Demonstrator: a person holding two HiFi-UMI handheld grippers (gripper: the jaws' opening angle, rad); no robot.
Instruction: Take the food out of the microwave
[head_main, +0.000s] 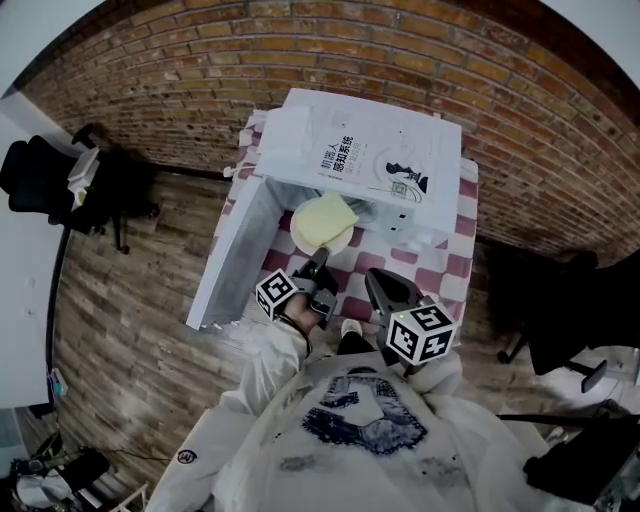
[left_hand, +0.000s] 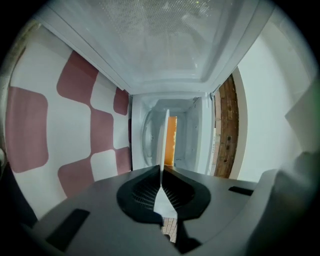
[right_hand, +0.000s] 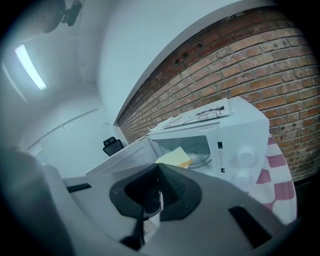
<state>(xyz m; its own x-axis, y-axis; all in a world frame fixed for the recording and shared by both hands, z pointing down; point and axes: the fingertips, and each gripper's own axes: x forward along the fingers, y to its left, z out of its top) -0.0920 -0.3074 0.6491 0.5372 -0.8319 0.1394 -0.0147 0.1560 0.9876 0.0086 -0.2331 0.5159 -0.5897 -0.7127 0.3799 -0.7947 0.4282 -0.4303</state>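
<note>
Red brick wall (head_main: 300, 40), plank floor (head_main: 130, 330), black office chair (head_main: 45, 180), ceiling strip light (right_hand: 30, 65).

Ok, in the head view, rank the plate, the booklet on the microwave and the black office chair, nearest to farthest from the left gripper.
1. The plate: clamped in the left gripper, just ahead of it.
2. The booklet: atop the microwave, beyond the plate.
3. The office chair: on the floor, far left.

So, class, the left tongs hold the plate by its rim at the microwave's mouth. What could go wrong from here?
The left tongs pinch only the rim of the plate, so it may tip. The yellow food could then slide off. The right tongs are shut, giving no support.
</note>
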